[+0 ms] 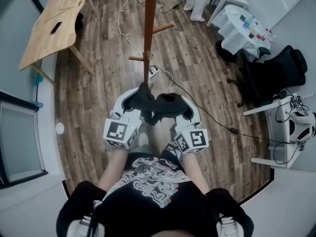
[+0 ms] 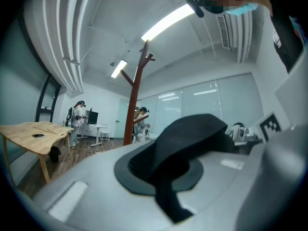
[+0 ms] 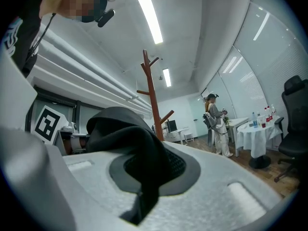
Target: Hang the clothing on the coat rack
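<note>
The left gripper [image 1: 132,98] has its jaws pressed together on a fold of a black garment [image 1: 157,106]. The right gripper [image 1: 181,105] pinches another fold of the same cloth, its jaws likewise closed on it. In both gripper views the cloth rises in a thick hump out of the jaws, and a narrow strip of it trails toward the camera. In the head view the garment sits at the centre of the frame, bunched between the two grippers and held off the floor. We cannot tell what kind of clothing it is.

Just above it in the frame stands the brown wooden coat rack [image 1: 149,28]. One short peg [image 1: 137,59] sticks out low on the left of the frame and another [image 1: 163,28] higher on the right. A power strip [image 1: 154,72] and a cable [image 1: 207,115] lie on the wooden floor [image 1: 94,93] by the foot of the rack.

We judge these to be the main risks:

- **No opening for a peg.** The cloth is gathered in a wad, so it may only drape over a peg and slide off once the jaws let go.
- **Slipping early.** Each grip holds only a thick fold, and a tug against the pole could pull it free.
- **Tipping the rack.** A push on the slender pole might rock it.
- **Tripping.** The cable near its foot could catch a step.
</note>
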